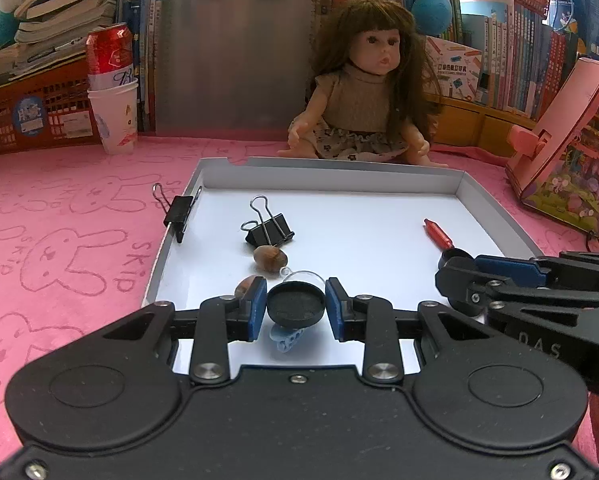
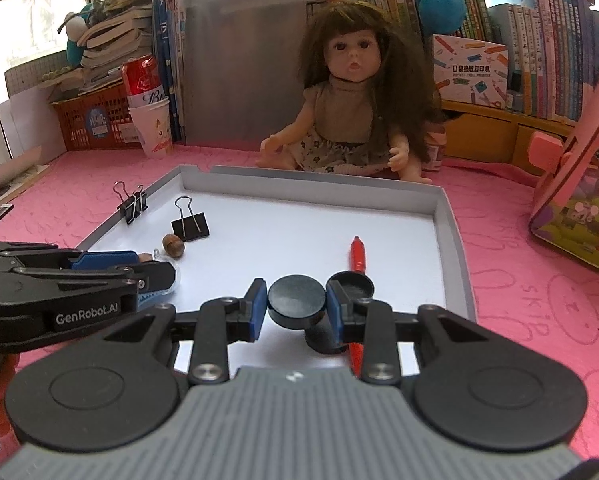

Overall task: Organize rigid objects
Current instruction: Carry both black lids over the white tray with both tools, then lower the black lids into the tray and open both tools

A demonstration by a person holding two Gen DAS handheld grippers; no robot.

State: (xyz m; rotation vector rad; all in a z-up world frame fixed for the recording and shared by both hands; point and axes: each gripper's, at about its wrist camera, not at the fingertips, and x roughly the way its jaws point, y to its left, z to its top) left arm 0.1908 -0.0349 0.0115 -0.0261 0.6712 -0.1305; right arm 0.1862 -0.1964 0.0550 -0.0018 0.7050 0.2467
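Both grippers are mid-carry over the white tray (image 2: 455,240): left gripper (image 1: 296,307) clamping the black dish (image 1: 296,307), right gripper (image 2: 296,306) clamping the black lid (image 2: 296,300); next likely mating them, red pen (image 2: 357,256) at 1 o'clock.

Each hand-held gripper, left (image 1: 296,309) and right (image 2: 296,305), is black plastic with blue fingertip pads (image 1: 255,307), silver screws and round pivot discs; the right has a ribbed grey top, the left white "GenRobot.AI" lettering.
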